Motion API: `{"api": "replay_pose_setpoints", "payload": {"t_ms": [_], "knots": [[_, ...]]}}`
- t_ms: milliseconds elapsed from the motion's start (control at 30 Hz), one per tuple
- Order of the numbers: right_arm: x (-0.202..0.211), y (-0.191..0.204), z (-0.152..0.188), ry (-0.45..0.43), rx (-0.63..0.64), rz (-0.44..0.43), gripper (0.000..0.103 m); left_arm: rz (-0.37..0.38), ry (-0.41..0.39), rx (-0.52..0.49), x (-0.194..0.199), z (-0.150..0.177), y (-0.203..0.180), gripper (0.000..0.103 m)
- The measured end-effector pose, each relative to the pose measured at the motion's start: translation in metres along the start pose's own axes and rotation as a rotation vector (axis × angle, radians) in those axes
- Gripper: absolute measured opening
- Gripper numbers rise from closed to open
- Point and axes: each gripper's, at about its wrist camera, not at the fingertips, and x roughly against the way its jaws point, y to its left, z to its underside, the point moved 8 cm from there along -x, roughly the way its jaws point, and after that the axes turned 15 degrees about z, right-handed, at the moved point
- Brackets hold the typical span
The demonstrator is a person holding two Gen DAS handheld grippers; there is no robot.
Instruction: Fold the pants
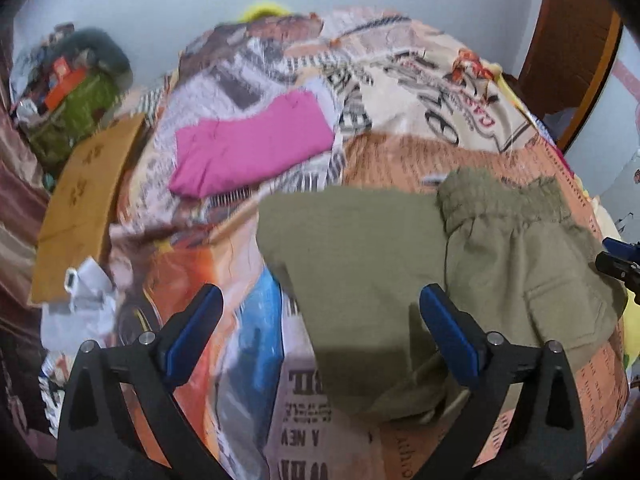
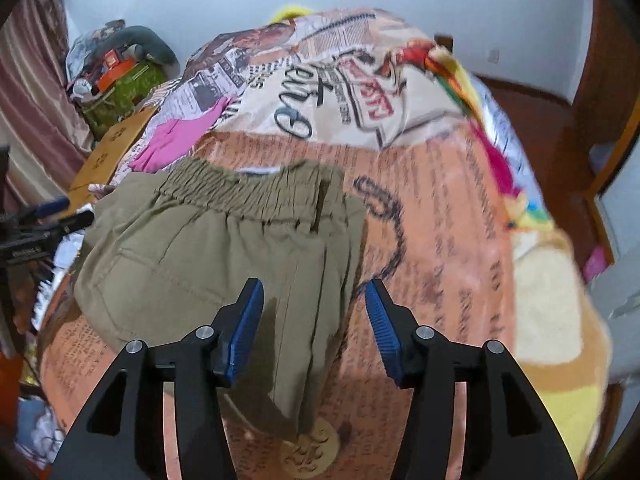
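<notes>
We found the bed's newspaper-print cover (image 1: 400, 160) carrying folded olive cotton pants (image 1: 380, 264), elastic waistband far side. Both jaws hung above them, gripping nothing: left hand-held gripper (image 1: 320, 330) wide, right hand-held gripper (image 2: 315, 330) partly spread.

Bedspread (image 2: 440, 220) right of pants (image 2: 224, 248) lies bare.

The olive-green pants (image 2: 224, 248), folded into a compact stack with the elastic waistband on the far side, lie flat on the bed's printed blanket (image 2: 440, 220).
</notes>
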Motion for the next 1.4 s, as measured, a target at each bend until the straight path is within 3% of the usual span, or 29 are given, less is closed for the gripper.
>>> {"api": "replay_pose_setpoints", "payload": {"t_ms": [167, 367, 467, 500, 567, 700, 800, 833, 1033, 1133, 1400], "knots": [[-0.016, -0.001, 0.007, 0.054, -0.059, -0.059, 0.057, 0.034, 0.093, 0.05, -0.028, 0.019, 0.002, 0.1], [-0.032, 0.003, 0.004, 0.09, -0.094, -0.145, 0.058, 0.151, 0.12, 0.173, -0.043, 0.016, 0.008, 0.1], [-0.039, 0.005, 0.001, 0.091, -0.111, -0.183, 0.06, 0.177, 0.121, 0.177, -0.048, 0.01, 0.008, 0.098], [-0.041, 0.006, -0.001, 0.091, -0.115, -0.192, 0.058, 0.185, 0.12, 0.174, -0.049, 0.008, 0.007, 0.095], [-0.043, 0.006, -0.003, 0.089, -0.124, -0.21, 0.054, 0.214, 0.116, 0.168, -0.051, 0.004, 0.002, 0.078], [-0.046, 0.002, -0.005, 0.079, -0.166, -0.243, 0.04, 0.234, 0.105, 0.18, -0.056, -0.005, -0.003, 0.064], [-0.046, 0.0, -0.007, 0.075, -0.189, -0.256, 0.03, 0.242, 0.103, 0.194, -0.06, -0.012, -0.005, 0.048], [-0.046, -0.002, -0.008, 0.068, -0.193, -0.248, 0.023, 0.232, 0.1, 0.191, -0.06, -0.014, -0.006, 0.041], [-0.034, 0.0, -0.017, 0.008, -0.147, -0.212, 0.012, 0.121, 0.079, 0.095, -0.054, -0.024, -0.016, 0.016], [-0.023, 0.002, -0.025, -0.034, -0.124, -0.195, 0.01, 0.114, 0.057, 0.081, -0.044, -0.028, -0.015, 0.007], [-0.002, 0.014, -0.053, -0.11, -0.075, -0.167, 0.009, 0.108, -0.026, 0.056, -0.009, -0.047, -0.013, 0.003]]}}
